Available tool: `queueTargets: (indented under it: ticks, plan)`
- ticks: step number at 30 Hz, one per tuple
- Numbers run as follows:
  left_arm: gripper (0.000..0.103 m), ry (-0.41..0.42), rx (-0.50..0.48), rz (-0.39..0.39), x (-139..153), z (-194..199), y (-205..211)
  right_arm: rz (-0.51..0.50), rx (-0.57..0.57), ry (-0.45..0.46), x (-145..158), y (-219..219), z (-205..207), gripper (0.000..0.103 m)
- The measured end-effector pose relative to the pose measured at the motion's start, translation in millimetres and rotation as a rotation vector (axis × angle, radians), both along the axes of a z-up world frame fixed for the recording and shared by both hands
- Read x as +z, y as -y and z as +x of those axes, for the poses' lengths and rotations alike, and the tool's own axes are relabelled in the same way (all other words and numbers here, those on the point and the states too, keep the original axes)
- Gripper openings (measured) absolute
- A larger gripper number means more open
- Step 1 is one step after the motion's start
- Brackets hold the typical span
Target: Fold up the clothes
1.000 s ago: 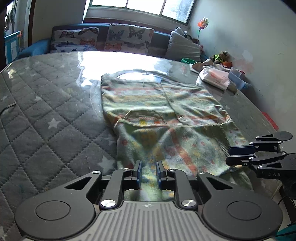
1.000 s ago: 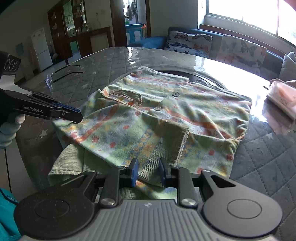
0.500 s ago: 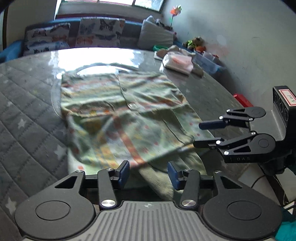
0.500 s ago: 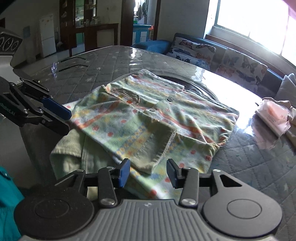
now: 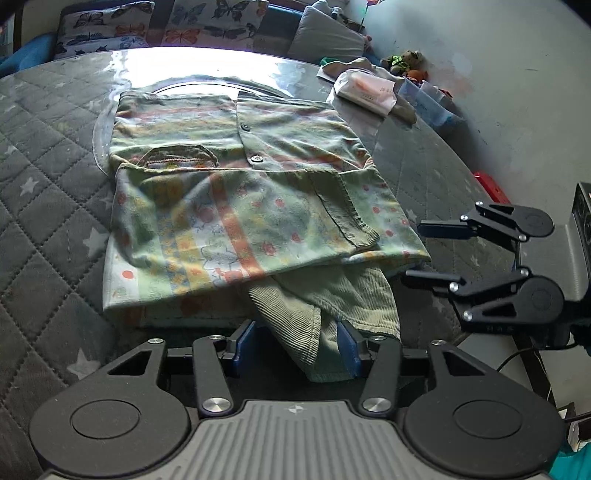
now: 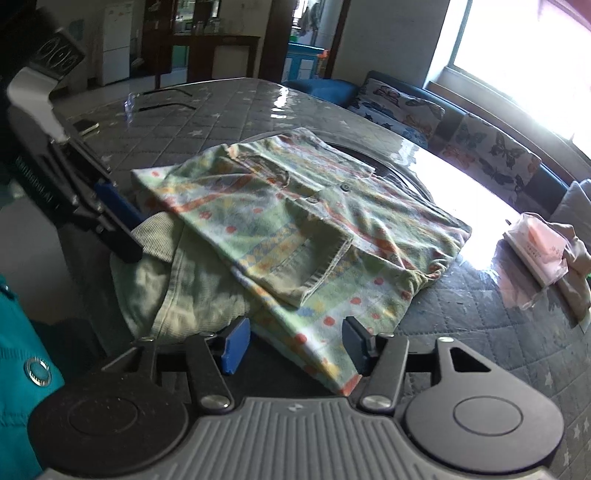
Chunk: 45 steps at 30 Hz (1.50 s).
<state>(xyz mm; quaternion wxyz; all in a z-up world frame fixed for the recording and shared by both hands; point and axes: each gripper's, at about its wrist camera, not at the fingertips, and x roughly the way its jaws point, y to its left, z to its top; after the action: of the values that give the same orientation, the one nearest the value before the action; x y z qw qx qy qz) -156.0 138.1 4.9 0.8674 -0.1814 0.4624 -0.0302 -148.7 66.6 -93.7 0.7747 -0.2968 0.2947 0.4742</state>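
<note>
A green patterned shirt (image 5: 229, 206) lies folded on the grey quilted table (image 5: 48, 206), buttons up. Its green corduroy part (image 5: 332, 295) hangs over the near edge. My left gripper (image 5: 295, 343) is at that edge, and its jaws are opening. The corduroy lies loose between the blue pads and is not pinched. My right gripper (image 6: 295, 341) is at the shirt's near corner (image 6: 325, 354), its jaws also opening with the hem loose between them. Each wrist view shows the other gripper at the side: the right gripper (image 5: 415, 251) and the left gripper (image 6: 136, 238).
A pink tissue pack (image 5: 365, 90) and crumpled cloth sit at the table's far right. A sofa with butterfly cushions (image 5: 207, 22) runs behind the table, under the bright window. A wall (image 5: 517, 92) stands close on the right. A teal jacket (image 6: 14, 350) is at the near edge.
Both grippers went from shut on the shirt's hem to open, letting it go. Both drew back toward the near edge, and the shirt now lies folded flat.
</note>
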Motion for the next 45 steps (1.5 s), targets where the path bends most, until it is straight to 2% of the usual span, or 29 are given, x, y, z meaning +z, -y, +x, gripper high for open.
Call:
queueTargets:
  ticks: [4, 6, 8, 11, 16, 19, 22, 31, 34, 38, 39, 40, 42, 45]
  plan:
    - [0.049, -0.007, -0.005, -0.018, -1, 2, 3, -0.015, 0.023, 0.011, -4, 2, -5, 0.059]
    - [0.043, -0.013, -0.002, -0.025, -3, 2, 3, -0.026, 0.042, 0.023, -7, 2, -7, 0.061]
    - [0.031, -0.016, 0.001, -0.031, -4, 2, 2, -0.041, 0.062, 0.035, -9, 3, -9, 0.061]
    - [0.021, -0.014, 0.003, -0.038, -4, 2, 1, -0.05, 0.07, 0.029, -13, 4, -10, 0.061]
    - [0.014, 0.031, -0.009, -0.042, 7, 1, -2, -0.046, 0.084, 0.033, -17, 6, -12, 0.062]
    - [0.013, 0.068, -0.019, -0.04, 19, 3, -5, -0.036, 0.093, 0.033, -16, 6, -12, 0.063]
    - [0.013, 0.096, -0.024, -0.046, 29, 7, -10, -0.016, 0.116, 0.058, -14, 6, -14, 0.073]
    - [0.013, 0.128, -0.037, -0.102, 46, 27, -28, 0.059, 0.193, 0.135, -15, -14, -20, 0.072]
    - [0.013, 0.127, -0.036, -0.123, 48, 33, -35, 0.086, 0.186, 0.137, -15, -23, -17, 0.066]
    - [0.013, 0.124, -0.04, -0.134, 49, 38, -40, 0.134, 0.172, 0.087, -12, -33, -6, 0.059]
    - [0.013, 0.123, -0.04, -0.134, 49, 39, -41, 0.141, 0.171, 0.07, -11, -36, -3, 0.05]
    - [0.013, 0.122, -0.041, -0.133, 48, 40, -42, 0.145, 0.17, 0.041, -10, -38, 1, 0.047]
    - [0.013, 0.118, -0.038, -0.136, 47, 41, -45, 0.154, 0.168, -0.018, -7, -44, 9, 0.026]
    - [0.014, 0.131, -0.043, -0.133, 46, 37, -47, 0.165, 0.143, -0.084, 0, -49, 22, 0.017]
